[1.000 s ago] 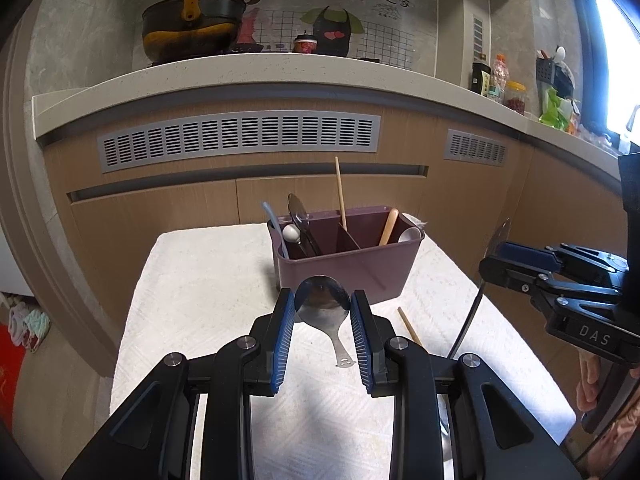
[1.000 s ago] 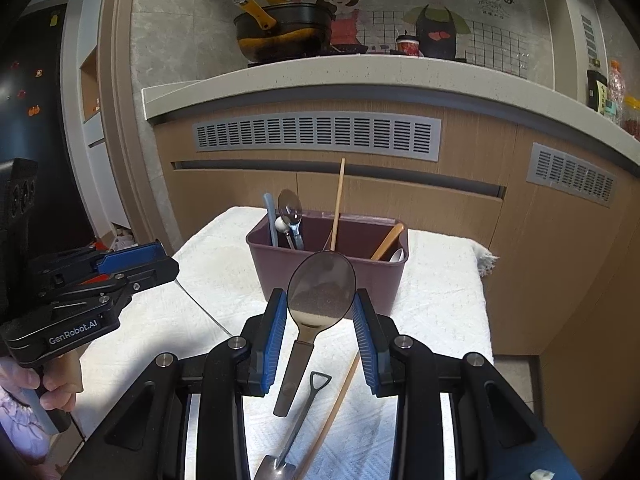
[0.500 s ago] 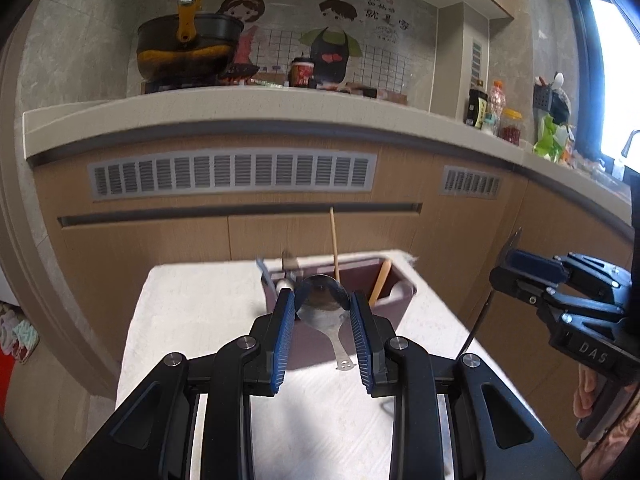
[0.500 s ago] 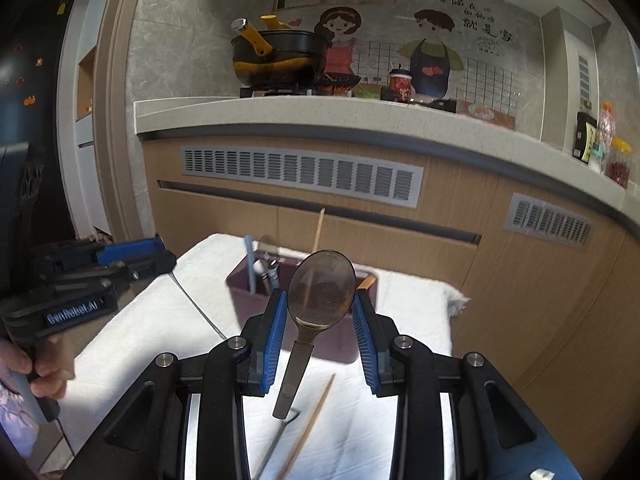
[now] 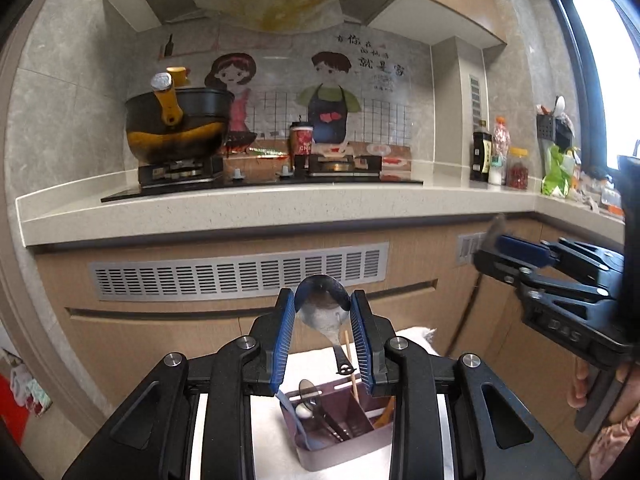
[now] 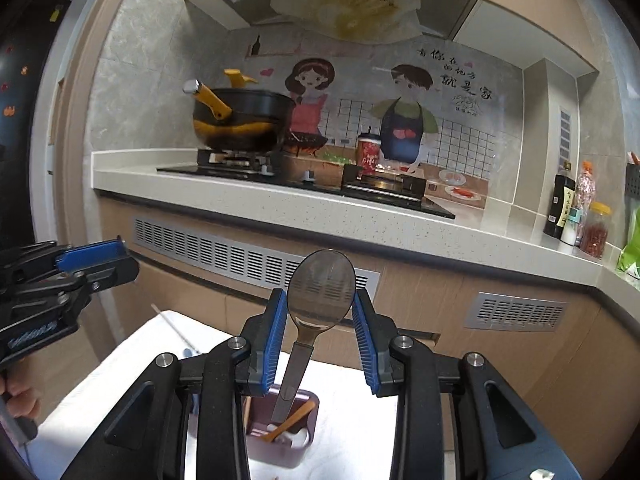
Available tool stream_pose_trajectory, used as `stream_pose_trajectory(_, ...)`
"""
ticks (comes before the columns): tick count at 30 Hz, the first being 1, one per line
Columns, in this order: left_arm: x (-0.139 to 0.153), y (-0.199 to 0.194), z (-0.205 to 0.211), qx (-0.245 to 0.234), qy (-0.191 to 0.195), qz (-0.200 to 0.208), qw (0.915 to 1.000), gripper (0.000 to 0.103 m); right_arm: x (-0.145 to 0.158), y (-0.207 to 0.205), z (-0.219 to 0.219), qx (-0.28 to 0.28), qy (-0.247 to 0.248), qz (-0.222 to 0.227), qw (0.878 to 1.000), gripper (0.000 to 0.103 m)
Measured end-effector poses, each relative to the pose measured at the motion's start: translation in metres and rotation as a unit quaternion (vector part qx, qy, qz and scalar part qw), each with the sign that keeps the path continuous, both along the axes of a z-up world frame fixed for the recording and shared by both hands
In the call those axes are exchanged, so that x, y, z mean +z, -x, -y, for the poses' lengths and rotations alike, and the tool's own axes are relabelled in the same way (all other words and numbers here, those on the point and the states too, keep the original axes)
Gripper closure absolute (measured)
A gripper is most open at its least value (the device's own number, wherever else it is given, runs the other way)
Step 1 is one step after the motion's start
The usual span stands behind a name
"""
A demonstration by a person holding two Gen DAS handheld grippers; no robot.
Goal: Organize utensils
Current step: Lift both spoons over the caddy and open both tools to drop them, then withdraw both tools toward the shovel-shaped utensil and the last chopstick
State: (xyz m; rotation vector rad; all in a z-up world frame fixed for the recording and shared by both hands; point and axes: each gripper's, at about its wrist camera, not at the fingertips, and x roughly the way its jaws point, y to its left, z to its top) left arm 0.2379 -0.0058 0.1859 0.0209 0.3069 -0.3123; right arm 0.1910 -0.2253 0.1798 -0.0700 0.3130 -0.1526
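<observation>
Kitchen cabinets with a slotted vent panel (image 5: 238,271) fill the background under a speckled stone countertop (image 5: 256,216), where one black-and-yellow pot (image 5: 176,124) sits on a hob. Below the countertop, a white cloth (image 6: 132,360) carries one plum-coloured utensil caddy (image 5: 340,424), the landmark for everything else.

Two grippers show, each gripping one metal spoon by the bowl. The left gripper (image 5: 322,312) is raised above the caddy, level and facing the cabinets, blue pads pressed against both sides of its small steel spoon (image 5: 322,310). That spoon's long axis runs near vertical, bowl up, looped handle end hanging down over the caddy's middle compartment without touching it. In the right wrist view this tool appears to the left of the caddy, held by a hand (image 6: 16,400) of which only part shows.

The right gripper (image 6: 320,308) is also above the caddy, level, its pads closed on the flanks of a larger spoon (image 6: 321,288). Bowl up, the flat handle slants down and slightly left, its tip just above the caddy's right compartment.

Inside the caddy: the left compartment holds several utensils, including a blue handle and a dark spoon; one chopstick (image 5: 349,360) stands upright against the divider; one wooden handle (image 6: 292,420) leans in the right compartment beside a white spoon (image 6: 298,438)
</observation>
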Motion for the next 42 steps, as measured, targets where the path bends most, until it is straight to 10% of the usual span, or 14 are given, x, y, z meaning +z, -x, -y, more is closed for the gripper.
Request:
stream_pose_trajectory(18,-0.119,-0.06,0.026,-0.027,-0.028,-0.162,0.9861,0.064,-0.129,-0.089,0.002,0.068,-0.072,-0.194,0.976,0.06)
stream_pose_trajectory(25,-0.131,-0.032,0.016,-0.006,-0.018,-0.158,0.9873,0.055,-0.148,-0.056,0.005,0.05,-0.068,-0.182,0.98,0.052)
stream_pose_trajectory(31,-0.147,0.002,0.013,-0.012,-0.019,-0.171,0.9851,0.048,-0.153,-0.018,0.005,0.04,-0.057,-0.172,0.983,0.024)
stream_pose_trajectory(42,-0.219,0.05,0.03,-0.025,-0.061,-0.273,0.9598,0.043,-0.207,0.032,-0.006,0.013,-0.055,-0.231,0.971,0.012)
